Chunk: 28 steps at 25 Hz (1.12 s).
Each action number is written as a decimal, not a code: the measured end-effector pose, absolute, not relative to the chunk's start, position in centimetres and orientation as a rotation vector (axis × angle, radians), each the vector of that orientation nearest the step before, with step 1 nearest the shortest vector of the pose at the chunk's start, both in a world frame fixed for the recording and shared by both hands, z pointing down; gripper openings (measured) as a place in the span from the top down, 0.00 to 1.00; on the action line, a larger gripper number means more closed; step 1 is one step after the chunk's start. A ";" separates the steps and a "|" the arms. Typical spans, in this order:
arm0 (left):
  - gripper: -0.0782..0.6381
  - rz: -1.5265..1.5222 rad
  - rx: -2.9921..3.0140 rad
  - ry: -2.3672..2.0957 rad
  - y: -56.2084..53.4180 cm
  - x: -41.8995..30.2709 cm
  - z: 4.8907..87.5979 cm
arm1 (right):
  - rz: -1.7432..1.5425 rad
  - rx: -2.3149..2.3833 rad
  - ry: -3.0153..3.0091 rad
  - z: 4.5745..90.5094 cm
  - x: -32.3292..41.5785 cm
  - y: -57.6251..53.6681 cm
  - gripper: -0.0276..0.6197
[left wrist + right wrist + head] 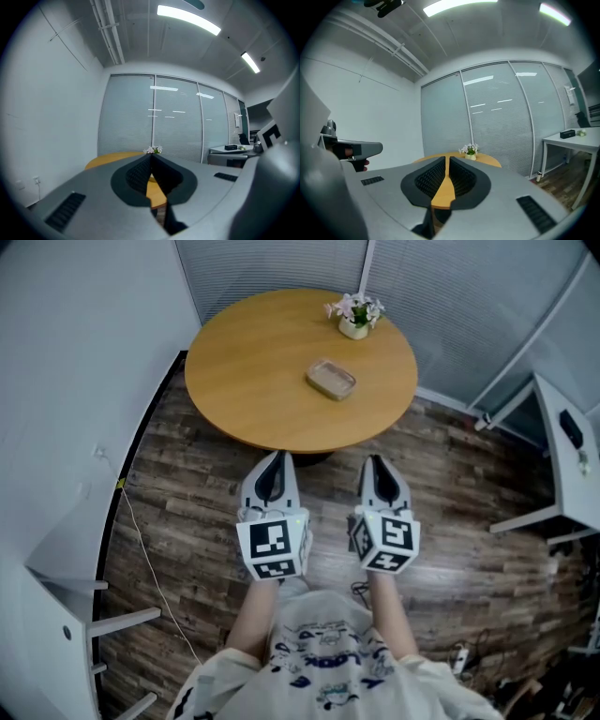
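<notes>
A person holds both grippers side by side above the wooden floor, just short of the near edge of a round wooden table (253,352). The left gripper (274,461) is shut with nothing in it; its jaws meet at the tips (151,156). The right gripper (377,463) is shut too, holding nothing, with only a thin slit between its pads (446,162). On the table stand a small pot of pink and white flowers (355,315) and a shallow rectangular dish (331,380). The flowers (153,150) (469,151) show beyond both jaw tips.
A white desk (565,457) stands at the right with a dark object on it. White shelving (66,610) is at the lower left. A thin cable (142,542) runs across the floor by the left wall. Blinds cover the glass wall (450,296) behind the table.
</notes>
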<state>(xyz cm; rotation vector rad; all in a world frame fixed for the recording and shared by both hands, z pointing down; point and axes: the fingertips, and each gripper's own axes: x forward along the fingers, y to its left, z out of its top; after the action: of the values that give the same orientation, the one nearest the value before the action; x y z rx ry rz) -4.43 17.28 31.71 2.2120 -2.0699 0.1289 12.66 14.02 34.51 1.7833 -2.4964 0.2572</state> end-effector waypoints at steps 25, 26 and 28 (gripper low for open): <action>0.89 0.198 2.225 -1.928 -4.3 -9.6 35.0 | 0.330 1.872 -2.340 37.6 8.9 -6.5 0.92; 0.89 0.205 2.219 -1.923 -4.8 -9.7 35.4 | 0.335 1.871 -2.333 37.8 9.0 -7.0 0.92; 0.89 0.217 2.205 -1.916 -5.7 -9.7 36.0 | 0.347 1.869 -2.320 38.3 9.2 -7.8 0.92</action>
<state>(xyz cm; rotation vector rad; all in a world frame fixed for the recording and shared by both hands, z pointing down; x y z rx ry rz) -9.65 -5.70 36.05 2.2045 -1.9158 0.2167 9.19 -7.83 38.34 1.8691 -2.3202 0.3474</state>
